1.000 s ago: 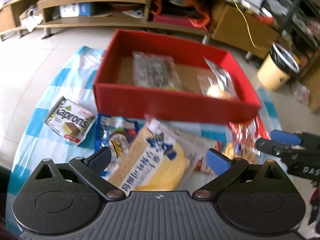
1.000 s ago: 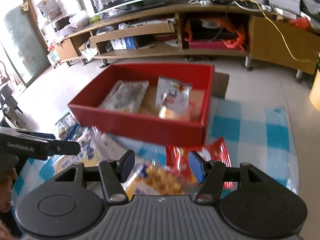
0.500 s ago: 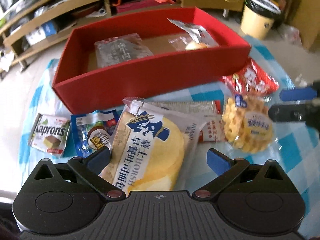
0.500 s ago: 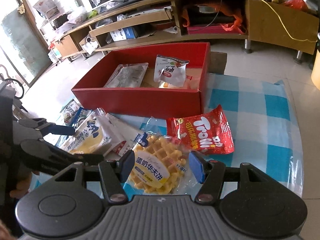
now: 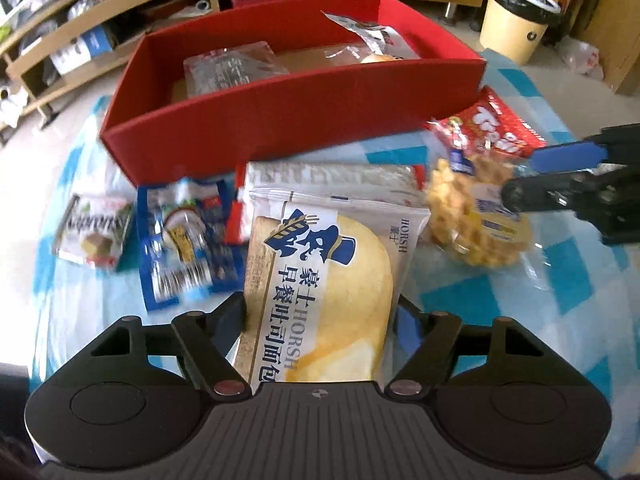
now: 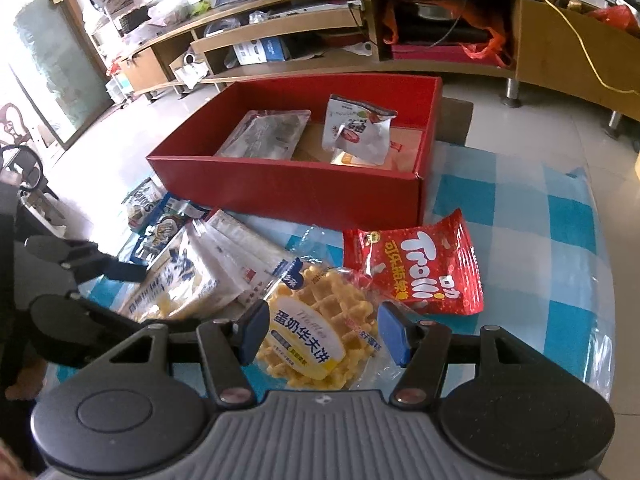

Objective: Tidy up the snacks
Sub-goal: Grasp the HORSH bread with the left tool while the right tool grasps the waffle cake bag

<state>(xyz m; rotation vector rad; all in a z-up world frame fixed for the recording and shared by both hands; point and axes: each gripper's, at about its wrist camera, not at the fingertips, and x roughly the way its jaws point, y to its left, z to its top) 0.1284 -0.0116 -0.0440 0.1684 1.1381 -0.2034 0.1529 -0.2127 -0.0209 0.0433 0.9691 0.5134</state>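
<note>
A red box (image 5: 280,108) (image 6: 288,190) stands on the blue checked cloth and holds two snack packs. My left gripper (image 5: 322,322) has its jaws against both sides of the yellow HORSH bread pack (image 5: 320,280), which still lies on the cloth. My right gripper (image 6: 324,336) is open with its jaws either side of the waffle pack (image 6: 316,336), not touching it. The waffle pack also shows in the left wrist view (image 5: 476,220). The bread pack shows at the left of the right wrist view (image 6: 176,280).
A red Trolli bag (image 6: 420,268), a blue pack (image 5: 184,240) and a Kaprons pack (image 5: 94,230) lie on the cloth in front of the box. A flat white pack (image 5: 328,180) lies under the bread. A bin (image 5: 516,16) stands behind on the right.
My left gripper has moved forward and closed in on the bread pack. My right gripper has come down around the waffle pack and stays open.
</note>
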